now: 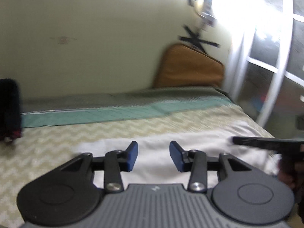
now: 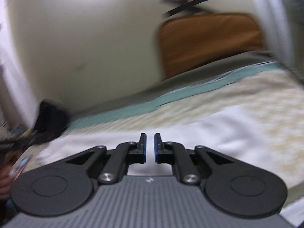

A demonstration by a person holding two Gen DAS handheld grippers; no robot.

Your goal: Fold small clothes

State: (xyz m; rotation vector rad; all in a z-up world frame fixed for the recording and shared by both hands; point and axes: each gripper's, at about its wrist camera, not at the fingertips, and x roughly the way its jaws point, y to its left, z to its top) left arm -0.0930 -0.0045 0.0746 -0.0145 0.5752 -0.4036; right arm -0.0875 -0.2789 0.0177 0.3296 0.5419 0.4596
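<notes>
Left gripper (image 1: pixel 153 155) gapes, right gripper (image 2: pixel 150 146) barely parted, both empty above white garment (image 1: pixel 161 144).

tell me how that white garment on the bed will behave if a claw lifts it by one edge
The white garment lies flat and thin on the bedspread, so it is probably floppy and would drape from the pinched edge. It looks light for its spread. Pushed, it would likely bunch into wrinkles instead of sliding whole on the textured cover.

wall (image 1: pixel 95 28): plain cream | bed (image 1: pixel 57 133): zigzag cover, green stripe at the back | brown cushion (image 1: pixel 190 66): leans on wall | window (image 1: pixel 256 15): very bright light, white bars
</notes>
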